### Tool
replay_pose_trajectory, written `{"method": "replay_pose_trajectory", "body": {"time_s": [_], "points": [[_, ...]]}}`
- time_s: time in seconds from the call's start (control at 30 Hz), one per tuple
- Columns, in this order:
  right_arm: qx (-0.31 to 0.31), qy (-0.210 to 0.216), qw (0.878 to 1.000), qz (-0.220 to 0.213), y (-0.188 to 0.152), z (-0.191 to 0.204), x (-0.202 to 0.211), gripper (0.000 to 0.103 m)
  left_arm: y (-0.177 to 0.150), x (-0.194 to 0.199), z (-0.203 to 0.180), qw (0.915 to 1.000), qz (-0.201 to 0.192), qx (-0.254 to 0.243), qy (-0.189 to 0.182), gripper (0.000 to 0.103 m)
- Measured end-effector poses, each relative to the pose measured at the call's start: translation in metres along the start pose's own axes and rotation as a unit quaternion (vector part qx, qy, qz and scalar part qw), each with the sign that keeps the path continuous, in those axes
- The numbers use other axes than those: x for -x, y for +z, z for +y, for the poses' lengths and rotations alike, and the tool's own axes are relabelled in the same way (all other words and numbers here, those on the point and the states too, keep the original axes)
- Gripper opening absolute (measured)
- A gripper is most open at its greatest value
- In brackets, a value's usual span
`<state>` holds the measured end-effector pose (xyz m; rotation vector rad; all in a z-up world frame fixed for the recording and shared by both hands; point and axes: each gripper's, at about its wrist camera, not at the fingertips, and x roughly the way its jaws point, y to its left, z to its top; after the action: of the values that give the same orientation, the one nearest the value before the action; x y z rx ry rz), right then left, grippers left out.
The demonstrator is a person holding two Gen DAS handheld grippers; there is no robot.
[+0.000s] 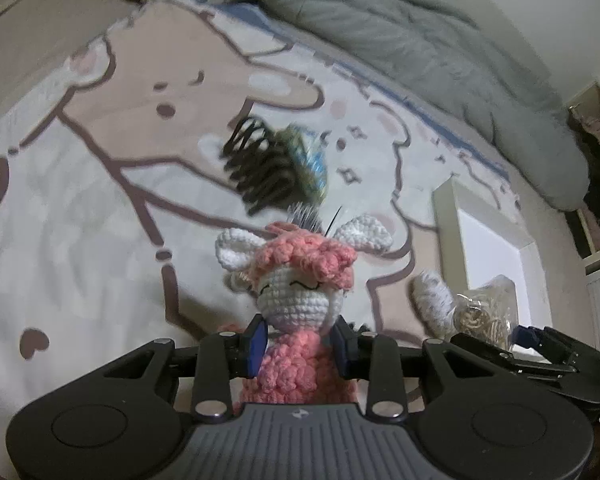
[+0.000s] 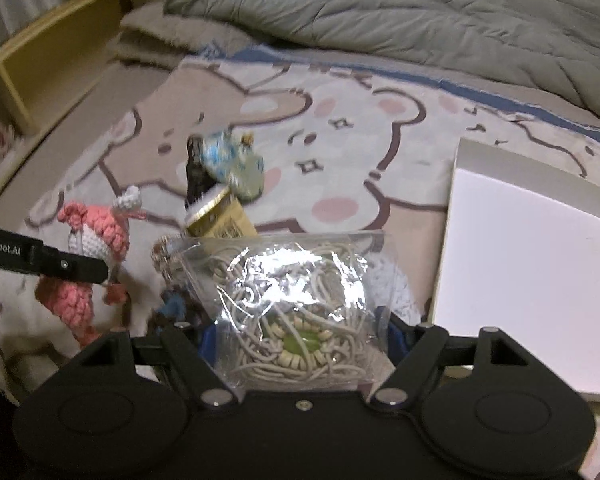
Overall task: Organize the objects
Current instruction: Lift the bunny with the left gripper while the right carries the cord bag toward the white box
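Here the left gripper point(image 1: 298, 346) is pinching a knobbly pink-and-white crochet doll point(image 1: 296, 292) at the neck, above the cartoon-print blanket point(image 1: 100, 200). The right gripper point(image 2: 300, 340), jaws wide, is clasping a crinkly clear bag of cord point(image 2: 292, 292) beside the flat white box point(image 2: 532, 280).

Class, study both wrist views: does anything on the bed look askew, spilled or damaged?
Nothing looks spilled or broken. The hair claw clip and gold tube lie loosely at odd angles on the blanket, outside the white box.
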<state>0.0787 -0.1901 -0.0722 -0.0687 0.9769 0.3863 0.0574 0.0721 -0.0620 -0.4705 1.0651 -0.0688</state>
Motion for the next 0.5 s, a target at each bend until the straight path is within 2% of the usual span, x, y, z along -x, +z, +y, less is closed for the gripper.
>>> {"method": "replay_pose_trajectory", "body": {"time_s": [0.33, 0.5], "points": [[-0.028, -0.022, 0.999, -0.036, 0.007, -0.005, 0.02, 0.077, 0.011, 0.026, -0.03, 0.996, -0.076, -0.047, 0.0, 0.035], [-0.047, -0.028, 0.997, -0.058, 0.01, -0.011, 0.033, 0.077, 0.015, 0.034, -0.046, 0.9929, -0.101, -0.062, -0.005, 0.035]]}}
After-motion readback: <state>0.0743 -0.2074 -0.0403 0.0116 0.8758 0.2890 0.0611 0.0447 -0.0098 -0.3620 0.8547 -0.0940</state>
